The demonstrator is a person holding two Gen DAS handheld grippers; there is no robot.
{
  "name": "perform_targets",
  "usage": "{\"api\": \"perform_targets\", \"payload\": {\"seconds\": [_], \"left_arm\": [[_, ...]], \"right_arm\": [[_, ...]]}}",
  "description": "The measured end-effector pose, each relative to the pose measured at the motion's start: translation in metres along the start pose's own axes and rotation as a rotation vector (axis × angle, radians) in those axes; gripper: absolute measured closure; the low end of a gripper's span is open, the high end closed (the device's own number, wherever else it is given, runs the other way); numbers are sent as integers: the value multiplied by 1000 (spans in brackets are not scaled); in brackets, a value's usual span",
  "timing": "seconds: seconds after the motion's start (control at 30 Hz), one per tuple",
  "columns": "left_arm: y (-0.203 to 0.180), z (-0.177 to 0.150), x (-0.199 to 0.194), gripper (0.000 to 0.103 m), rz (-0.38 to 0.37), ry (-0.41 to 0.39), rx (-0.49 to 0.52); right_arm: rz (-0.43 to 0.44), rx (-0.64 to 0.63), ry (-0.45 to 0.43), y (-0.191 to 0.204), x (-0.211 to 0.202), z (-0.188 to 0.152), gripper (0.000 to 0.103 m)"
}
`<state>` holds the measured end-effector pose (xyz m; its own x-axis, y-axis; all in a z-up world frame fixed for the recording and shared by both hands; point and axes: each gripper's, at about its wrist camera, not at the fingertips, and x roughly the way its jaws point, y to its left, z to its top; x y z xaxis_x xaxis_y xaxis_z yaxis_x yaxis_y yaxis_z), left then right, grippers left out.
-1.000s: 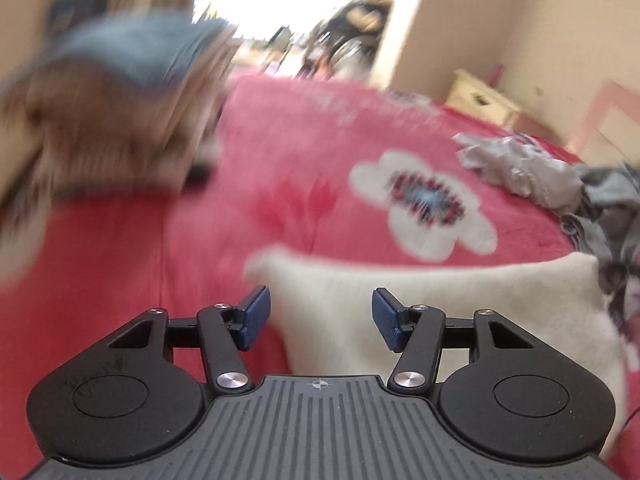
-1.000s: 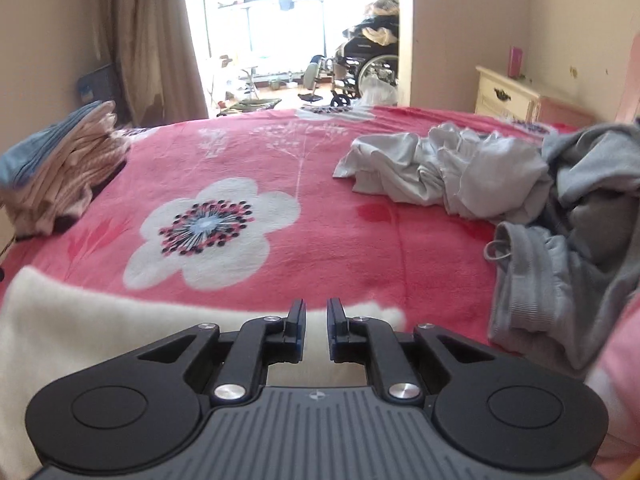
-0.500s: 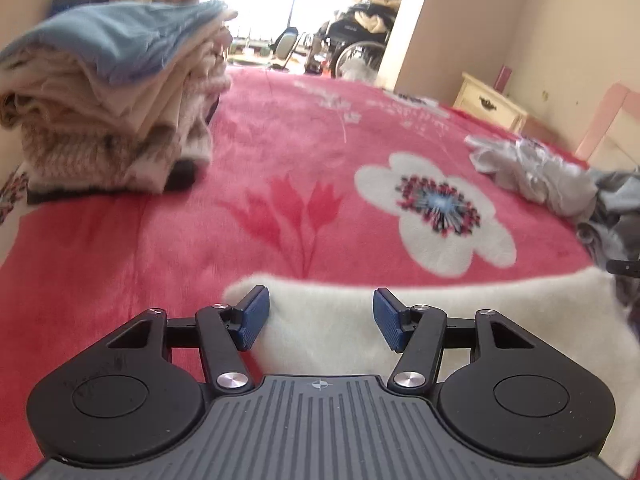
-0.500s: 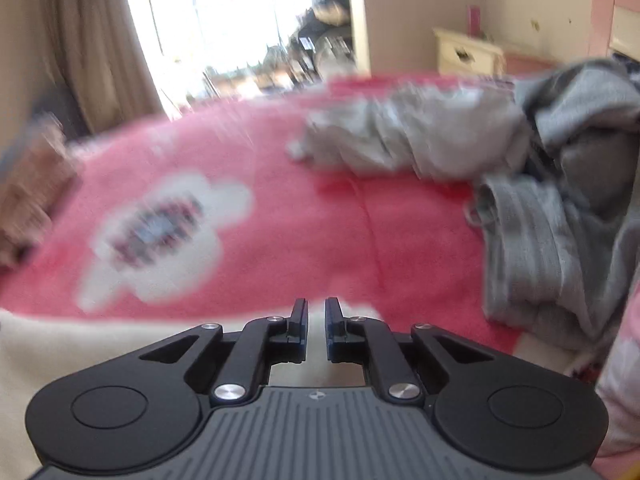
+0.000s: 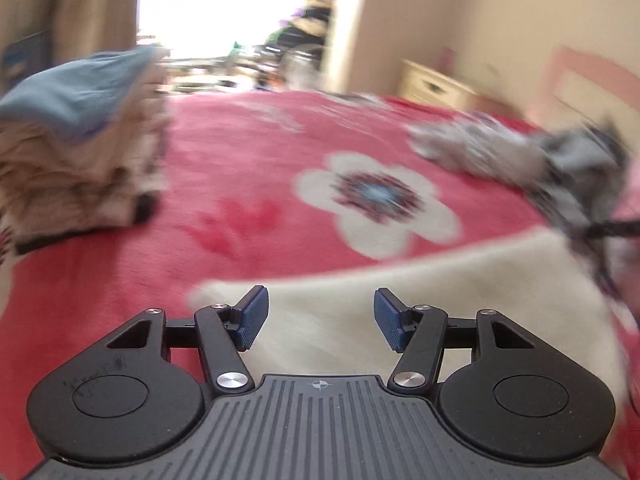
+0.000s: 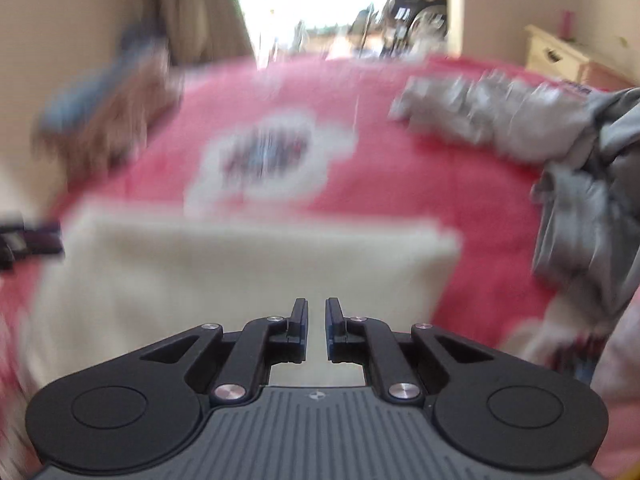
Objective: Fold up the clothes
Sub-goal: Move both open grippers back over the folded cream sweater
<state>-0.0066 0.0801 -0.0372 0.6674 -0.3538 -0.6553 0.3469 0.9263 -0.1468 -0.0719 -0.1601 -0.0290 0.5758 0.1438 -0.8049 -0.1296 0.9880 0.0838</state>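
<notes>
Cream fleece, the garment (image 5: 420, 300) being folded, lies flat ahead of and under the left gripper (image 5: 321, 320), whose jaws stand well apart with nothing pinched. Beyond them to the left sits a folded stack (image 5: 80, 152), work I judge done; grey clothes (image 5: 520, 152) wait crumpled far right.

From the right wrist, the right gripper (image 6: 316, 330) hangs over the garment (image 6: 240, 272), jaws nearly together and opening slightly, empty. Only this view shows the garment's right corner.
</notes>
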Motion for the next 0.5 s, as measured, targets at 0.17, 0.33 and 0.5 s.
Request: {"api": "perform_targets", "payload": {"seconds": [0.17, 0.33, 0.5], "left_arm": [[-36, -40, 33, 44, 24, 153, 152], [-49, -37, 6, 46, -4, 94, 218], [-75, -61, -8, 45, -104, 125, 320]], "right_arm": [[-45, 46, 16, 6, 5, -16, 95], [45, -18, 2, 43, -39, -19, 94], [-3, -149, 106, 76, -7, -67, 98]]}}
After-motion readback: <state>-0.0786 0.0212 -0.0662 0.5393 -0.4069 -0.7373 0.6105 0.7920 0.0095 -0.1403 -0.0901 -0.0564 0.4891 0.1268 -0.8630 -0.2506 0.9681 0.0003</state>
